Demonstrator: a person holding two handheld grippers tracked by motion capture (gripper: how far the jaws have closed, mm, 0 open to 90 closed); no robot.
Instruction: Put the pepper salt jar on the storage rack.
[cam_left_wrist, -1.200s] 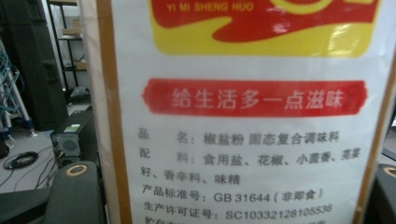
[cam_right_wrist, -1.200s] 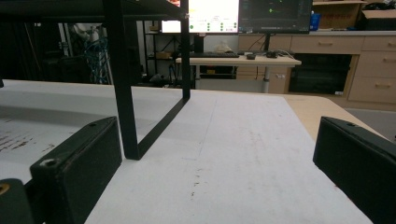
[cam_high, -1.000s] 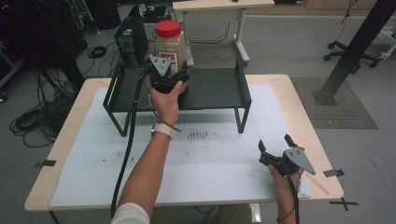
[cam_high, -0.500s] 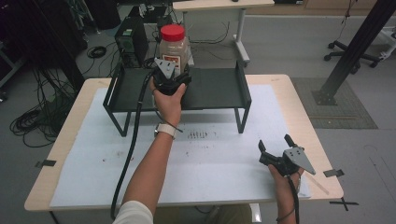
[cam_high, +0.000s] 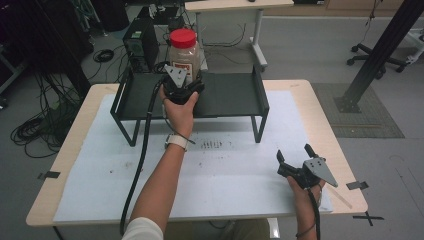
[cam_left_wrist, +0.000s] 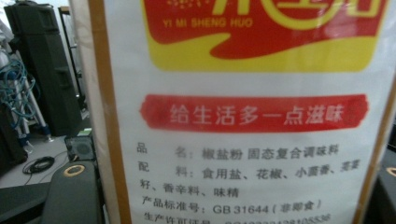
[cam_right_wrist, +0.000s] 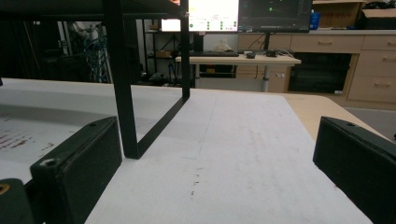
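Between the fingers of the left gripper (cam_high: 188, 75), at the far edge of the black shelf (cam_high: 235, 95), stands a spice jar (cam_high: 185, 50) with a red lid (cam_high: 183, 37). Its pale label (cam_left_wrist: 243, 140) sits right up against the camera in the left gripper view, printed with a red and yellow logo, a red banner and lines of small dark text. One finger (cam_left_wrist: 72, 196) shows low at the left of that view, just beside the jar's wall, and a sliver of the other at the right edge. Those fingers are nearly closed and have just been opening a little, with the jar between them; whether the pads press on the jar I cannot tell. The jar stands upright with its base on the shelf top. Behind the left gripper, the person's left hand (cam_high: 181, 107) reaches over the white sheet (cam_high: 150, 165) that covers the worktop (cam_high: 75, 130), a watch on the wrist and the gripper's black cable trailing back beside the forearm.

Near the front right corner of the worktop, the right gripper (cam_high: 295, 157) rests low over the sheet, well apart from the jar. Its fingers (cam_right_wrist: 79, 168) stand wide open with bare sheet between them. Ahead of them and a little to the left, one black leg (cam_right_wrist: 122, 93) of the shelf stands on the sheet.
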